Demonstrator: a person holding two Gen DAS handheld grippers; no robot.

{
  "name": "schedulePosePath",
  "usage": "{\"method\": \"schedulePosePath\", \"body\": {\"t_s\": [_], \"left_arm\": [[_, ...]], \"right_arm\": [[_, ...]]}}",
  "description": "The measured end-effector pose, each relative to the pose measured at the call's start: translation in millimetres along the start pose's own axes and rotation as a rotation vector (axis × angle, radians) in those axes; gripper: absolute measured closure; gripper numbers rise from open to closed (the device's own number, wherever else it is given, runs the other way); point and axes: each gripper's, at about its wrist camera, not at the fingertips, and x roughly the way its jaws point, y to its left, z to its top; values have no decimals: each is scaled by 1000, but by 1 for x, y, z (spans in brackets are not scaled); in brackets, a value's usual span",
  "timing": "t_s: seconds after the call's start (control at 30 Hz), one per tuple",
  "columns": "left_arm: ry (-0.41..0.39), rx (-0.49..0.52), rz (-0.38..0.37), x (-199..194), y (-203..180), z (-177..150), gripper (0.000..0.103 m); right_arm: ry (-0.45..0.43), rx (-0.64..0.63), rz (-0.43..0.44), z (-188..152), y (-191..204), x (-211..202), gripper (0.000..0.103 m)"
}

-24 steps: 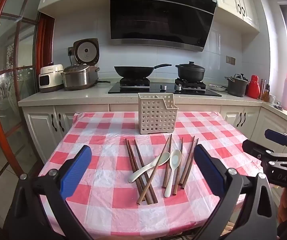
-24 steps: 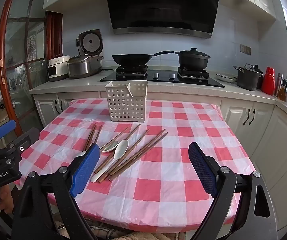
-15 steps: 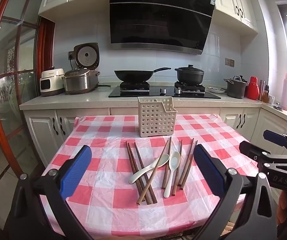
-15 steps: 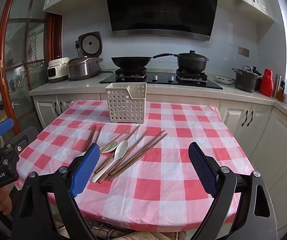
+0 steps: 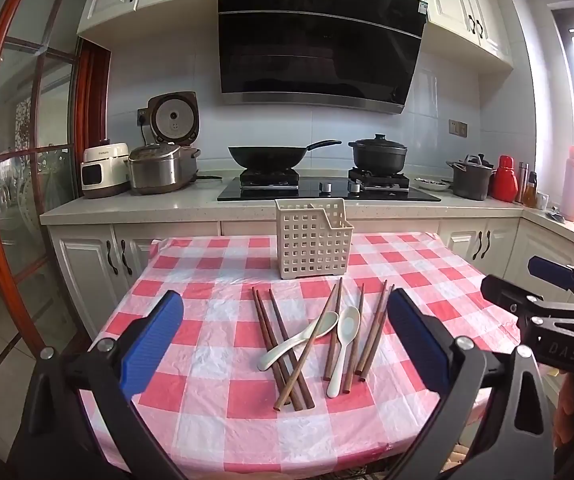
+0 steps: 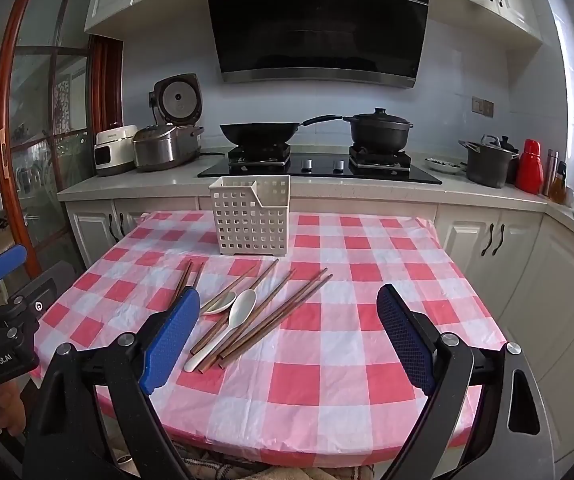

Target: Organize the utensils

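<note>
Chopsticks of dark brown wood (image 5: pixel 283 354) lie scattered with two cream ceramic soup spoons on a round table under a red-and-white checked plastic cloth (image 5: pixel 215 396). One spoon (image 5: pixel 301 338) lies slantwise across the left chopsticks, its bowl toward the far side; the other spoon (image 5: pixel 343 344) lies nearly straight beside it, between loose sticks. From the right wrist view the same pile fans out toward the near left, with a further pair of chopsticks (image 6: pixel 295 308) angled off to the right.

Behind the pile, standing upright and apart from it, is a cream plastic utensil holder with a grid of square holes (image 5: pixel 313 244); nothing shows above its rim.

The left gripper (image 5: pixel 285 334), black with blue pads, hangs over the near edge of the table with its jaws spread wide and nothing between them. The right gripper (image 6: pixel 289 330) is likewise spread wide and empty, over the near edge further right. Each is seen at the margin of the other's view, with part of a hand below it.

Beyond the table runs a white counter with a black hob (image 5: pixel 327 192), a black wok (image 5: pixel 267 156), a lidded black pot (image 5: pixel 379 154) and an open silver rice cooker (image 5: pixel 163 168).
</note>
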Motion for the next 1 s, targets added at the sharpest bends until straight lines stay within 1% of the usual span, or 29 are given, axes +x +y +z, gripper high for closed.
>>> {"method": "schedulePosePath", "body": {"t_s": [0.4,1.0], "left_arm": [[-24,0,19,-4,0,1,5],[-17,2,15,-3,3,-1,5]], "right_arm": [[-6,-2,-3,-4,2,0,18],[-5,1,-2,-5,0,-1,18]]}}
